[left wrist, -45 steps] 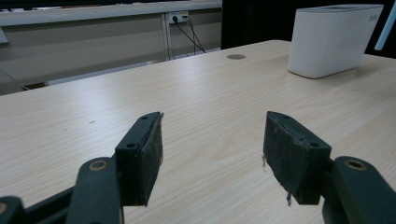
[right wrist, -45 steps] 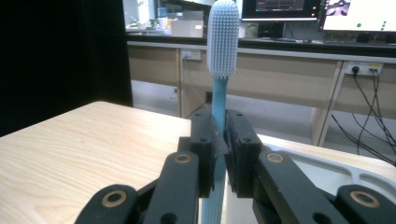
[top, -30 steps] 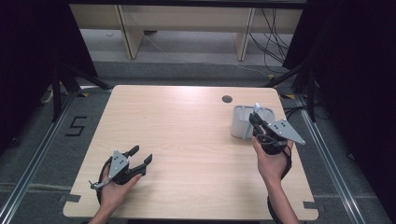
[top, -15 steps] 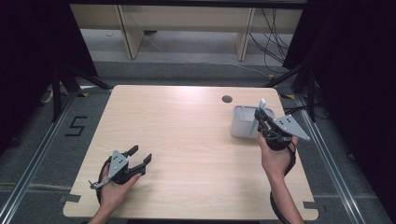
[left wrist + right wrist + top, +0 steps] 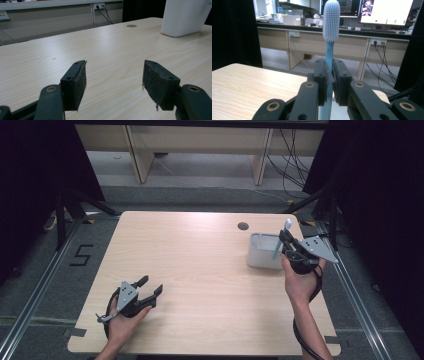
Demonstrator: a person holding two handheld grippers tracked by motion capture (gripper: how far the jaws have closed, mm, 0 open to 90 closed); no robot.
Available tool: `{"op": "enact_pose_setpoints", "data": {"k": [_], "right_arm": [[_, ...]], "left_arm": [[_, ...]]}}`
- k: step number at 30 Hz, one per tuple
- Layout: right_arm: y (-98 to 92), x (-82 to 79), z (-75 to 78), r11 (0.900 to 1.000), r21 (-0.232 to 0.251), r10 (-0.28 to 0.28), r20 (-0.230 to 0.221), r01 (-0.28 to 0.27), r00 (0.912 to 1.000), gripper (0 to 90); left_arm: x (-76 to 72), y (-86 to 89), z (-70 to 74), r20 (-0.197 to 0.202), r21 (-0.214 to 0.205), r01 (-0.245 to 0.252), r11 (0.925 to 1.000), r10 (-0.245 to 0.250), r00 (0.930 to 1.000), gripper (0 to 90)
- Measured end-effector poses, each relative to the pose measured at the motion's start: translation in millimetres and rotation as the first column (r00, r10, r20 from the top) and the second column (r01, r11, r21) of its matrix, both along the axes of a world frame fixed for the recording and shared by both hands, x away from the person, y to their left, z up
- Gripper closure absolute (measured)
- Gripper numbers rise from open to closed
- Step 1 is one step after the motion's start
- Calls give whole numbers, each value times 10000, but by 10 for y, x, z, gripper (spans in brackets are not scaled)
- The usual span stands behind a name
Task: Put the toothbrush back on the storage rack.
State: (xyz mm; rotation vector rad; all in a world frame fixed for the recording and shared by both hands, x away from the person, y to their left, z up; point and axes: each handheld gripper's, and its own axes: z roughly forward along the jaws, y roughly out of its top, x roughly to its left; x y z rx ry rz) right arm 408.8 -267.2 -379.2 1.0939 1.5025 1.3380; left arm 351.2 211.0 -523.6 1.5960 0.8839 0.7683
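A light-blue toothbrush with a pale bristle head stands upright between the jaws of my right gripper, which is shut on its handle. In the high view the right gripper holds the toothbrush over the right edge of a white cup-like holder at the table's right side. My left gripper rests near the front left of the table, open, with nothing between its pads. The white holder also shows far off in the left gripper view.
The light wooden table has a round cable hole near its far edge. Beyond the table are a shelf unit, cables on the floor and dark curtains at both sides.
My right gripper has risen a little and shifted right with the toothbrush, beside the white holder. The left gripper has stayed where it was.
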Motion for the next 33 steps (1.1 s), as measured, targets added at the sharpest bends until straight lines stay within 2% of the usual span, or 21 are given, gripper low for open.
{"op": "enact_pose_setpoints", "data": {"k": [5, 7, 8, 9, 17, 20, 23, 26, 31, 32, 33], "right_arm": [[-43, 45, 23, 9999, 9, -157, 25, 157, 9999, 828], [-54, 55, 31, 9997, 48, -254, -132, 254, 9996, 828], [-62, 77, 28, 9997, 178, -136, -33, 136, 9999, 827], [-71, 76, 34, 9997, 66, -228, -2, 228, 9997, 827], [-153, 133, 96, 9986, 60, -520, 145, 519, 9985, 828], [-164, 142, 116, 9980, 232, -592, 90, 590, 9982, 828], [-192, 150, 142, 9982, 31, -597, 173, 596, 9981, 828], [-190, 150, 163, 9978, 180, -641, 62, 640, 9979, 828], [-206, 163, 222, 9976, 121, -688, 251, 686, 9973, 828], [-193, 163, 234, 9974, 280, -673, 161, 668, 9976, 828], [-204, 171, 248, 9974, 113, -710, 272, 707, 9971, 828]], "left_arm": [[-2, 2, 1, -11, -11, -27, 10000, 27, 10000, 352], [-7, 4, 3, -47, 6, -39, 10000, 39, 10000, 352], [-8, 4, 3, -30, 16, -31, 10000, 31, 10000, 352], [-9, 4, 3, -24, 19, -35, 10000, 35, 10000, 352], [-8, 5, 2, -29, 10, -55, 10000, 55, 10000, 352], [-9, 3, 2, -25, 13, -51, 10000, 51, 10000, 352], [-9, 4, 3, -30, 11, -54, 10000, 54, 10000, 352], [-8, 7, 3, -50, -13, -59, 10000, 59, 10000, 352], [-8, 9, 3, -73, -42, -73, 10000, 72, 9999, 352], [-8, 9, 2, -65, -40, -76, 10000, 76, 10000, 352], [-8, 9, 3, -64, -37, -74, 10000, 73, 10000, 352]]}}
